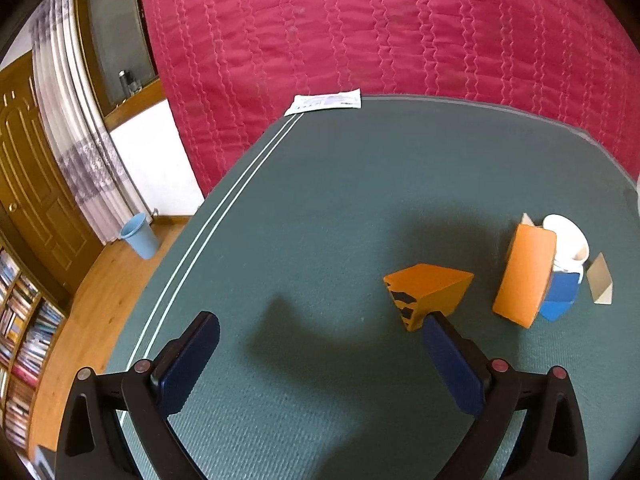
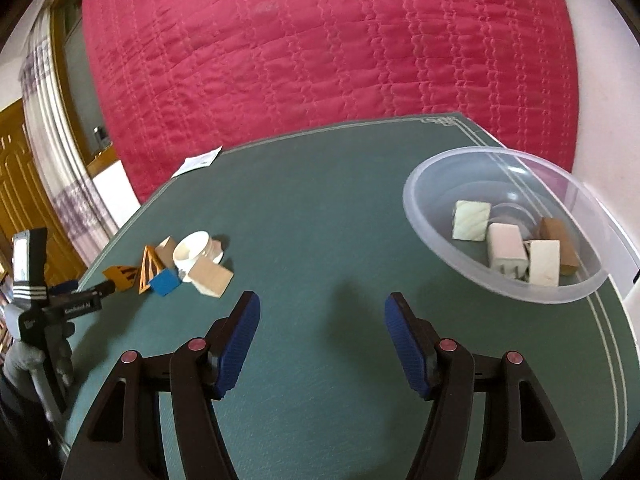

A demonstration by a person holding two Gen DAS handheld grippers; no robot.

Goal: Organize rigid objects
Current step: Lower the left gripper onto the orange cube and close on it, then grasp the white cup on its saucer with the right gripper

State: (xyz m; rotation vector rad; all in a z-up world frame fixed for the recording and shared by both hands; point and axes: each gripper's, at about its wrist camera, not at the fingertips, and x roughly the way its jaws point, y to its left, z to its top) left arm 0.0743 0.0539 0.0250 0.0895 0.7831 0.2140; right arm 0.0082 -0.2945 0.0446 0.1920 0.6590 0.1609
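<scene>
Right wrist view: my right gripper (image 2: 322, 344) hung over bare green tabletop (image 2: 320, 208) with its jaws spread and nothing between them. At two o'clock from them sat the clear bowl (image 2: 424, 216), already holding four blocks (image 2: 506, 250), pale and brown. At ten o'clock the unsorted pile (image 2: 188, 266) waited: a white ring, a blue cube, a pale wooden block and orange pieces, touching one another.

In the left wrist view, my left gripper (image 1: 320, 364) also had its jaws spread and empty, with the orange wedge (image 1: 430, 288) just beyond the right-hand jaw at one o'clock. I judged the job roughly half done; the pile and the wedge were still left to go into the bowl.
</scene>
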